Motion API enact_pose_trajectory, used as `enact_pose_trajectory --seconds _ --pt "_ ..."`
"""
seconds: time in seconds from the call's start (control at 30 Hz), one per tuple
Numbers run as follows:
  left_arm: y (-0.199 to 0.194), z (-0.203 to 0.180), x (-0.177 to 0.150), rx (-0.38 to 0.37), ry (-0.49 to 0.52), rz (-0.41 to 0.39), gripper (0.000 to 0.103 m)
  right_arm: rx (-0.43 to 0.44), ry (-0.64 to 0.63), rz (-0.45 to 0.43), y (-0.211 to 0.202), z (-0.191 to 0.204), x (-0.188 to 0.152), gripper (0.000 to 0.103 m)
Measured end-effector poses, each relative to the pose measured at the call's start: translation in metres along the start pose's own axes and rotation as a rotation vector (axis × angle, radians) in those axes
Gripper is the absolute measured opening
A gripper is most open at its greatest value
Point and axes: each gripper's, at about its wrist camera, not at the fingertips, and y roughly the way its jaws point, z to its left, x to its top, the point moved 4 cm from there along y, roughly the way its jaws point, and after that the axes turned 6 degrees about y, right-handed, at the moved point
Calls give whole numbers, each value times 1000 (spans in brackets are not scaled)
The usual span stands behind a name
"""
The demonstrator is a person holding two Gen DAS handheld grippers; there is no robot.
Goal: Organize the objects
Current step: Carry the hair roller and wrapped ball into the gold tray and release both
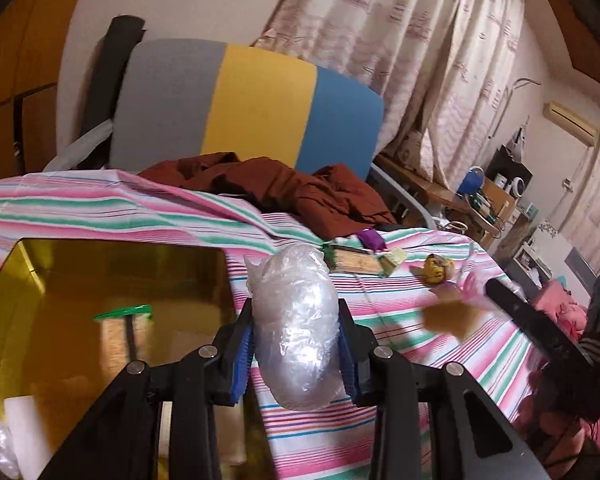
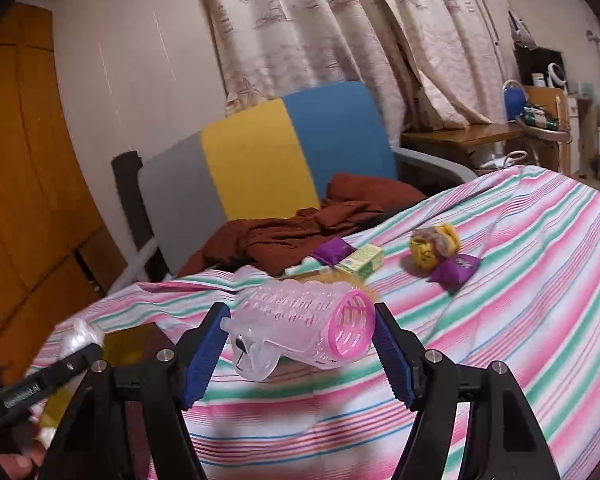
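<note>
Here, left gripper fingers clamp one plastic bundle; right gripper fingers stand apart around one pink roller.

Clear plastic-wrapped bundle held upright; pink hair roller lies sideways.

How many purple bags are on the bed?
2. One purple bag lies by the brown cloth; the other sits beside the yellow toy. More could hide under the cloth.
</note>
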Motion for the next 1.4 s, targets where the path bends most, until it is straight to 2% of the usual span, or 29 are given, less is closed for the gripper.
enact_pose_trajectory --seconds 0.07,0.27,0.37,0.47,0.6,0.77,0.97,1.27,1.3,1.37,1.4 --pt "-4 11 -2 12 -16 0 36 61 -23 -16 -4 18 2 72" --pt "-15 41 -4 43 -73 -2 36 136 -33 8 -5 48 0 72" --pt "-22 53 -3 61 -78 -13 36 185 27 -49 -18 53 15 72" --pt "-26 67 -1 82 -81 -10 36 199 38 -24 -15 63 29 72" --pt "-29 91 -4 117 -108 11 36 213 -15 74 3 87 11 72" --pt "-34 122 -16 173 -123 52 36 288 -77 262 30 130 -41 72" --pt "-39 167 -30 227 -184 101 36 381 -175 414 46 183 -87 72" --pt "-32 200 -35 261 -182 153 37 442 -284 551 64 239 -140 73" --pt "-31 203 -34 265 -183 158 39 443 -284 558 65 242 -143 73" --pt "-31 207 -32 285 -194 162 49 429 -290 570 68 245 -149 74" --pt "-33 209 -30 296 -203 158 53 422 -290 576 69 245 -151 80"
